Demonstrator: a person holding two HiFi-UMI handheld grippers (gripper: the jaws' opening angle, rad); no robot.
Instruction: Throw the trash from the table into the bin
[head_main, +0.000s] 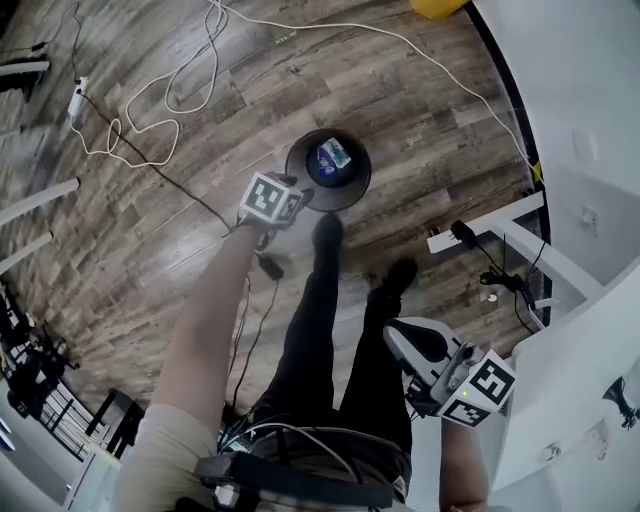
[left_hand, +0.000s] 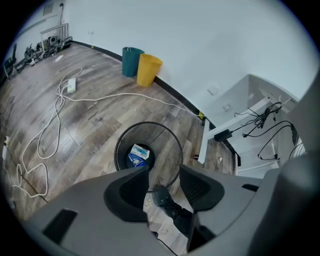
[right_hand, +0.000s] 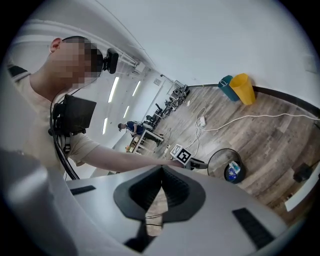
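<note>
Both empty: left tongs (left_hand: 165, 176) apart, angled down over bin (left_hand: 172, 152); right tongs (right_hand: 161, 172) together.

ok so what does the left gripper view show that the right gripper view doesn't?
Only left gripper view: the left gripper with jaws apart and empty, black power adapter on the white table frame.
Only right gripper view: the right gripper with jaws together and empty, the person's beige-shirted torso, the left gripper's square-marker cube.
Both: round black wire-mesh bin holding a blue-and-white packet, yellow tapered bin, teal bin, white floor cable.
</note>
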